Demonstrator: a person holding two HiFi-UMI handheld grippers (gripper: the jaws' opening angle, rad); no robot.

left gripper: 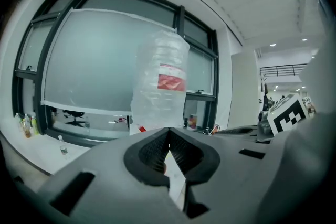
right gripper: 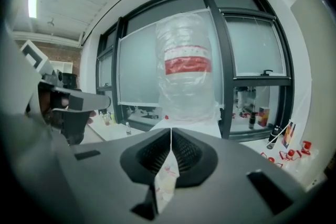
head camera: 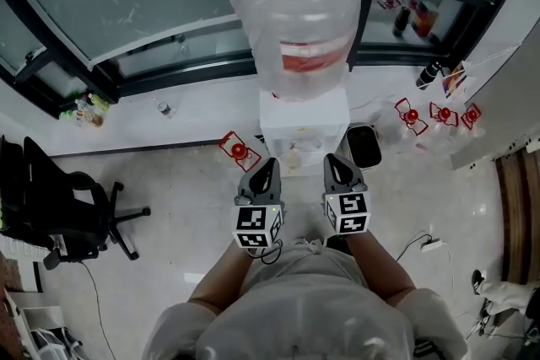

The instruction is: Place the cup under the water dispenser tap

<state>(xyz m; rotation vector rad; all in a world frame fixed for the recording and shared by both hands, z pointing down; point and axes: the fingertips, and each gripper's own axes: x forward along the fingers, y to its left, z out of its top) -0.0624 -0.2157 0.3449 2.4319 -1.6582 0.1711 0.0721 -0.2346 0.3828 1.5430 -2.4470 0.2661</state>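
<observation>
I have both tools closed on nothing: the left gripper (head camera: 269,164) has its jaw tips meeting and so does the right gripper (head camera: 336,161), each with only a sliver of gap behind the tips. They sit side by side, just near of the white dispenser (head camera: 304,118), which carries a big wrapped bottle (head camera: 295,13) on top.

I can't pick out the cup for certain. A small pale patch (head camera: 294,158) on the dispenser's near face, between my two tools, may be it standing below the tap, but it is too small to tell. So I can't say which way its mouth faces or how its long axis runs.

My guess is that it will be light, thin-walled and easy to crush or tip, so I would pinch it gently across the body, below the rim.
</observation>
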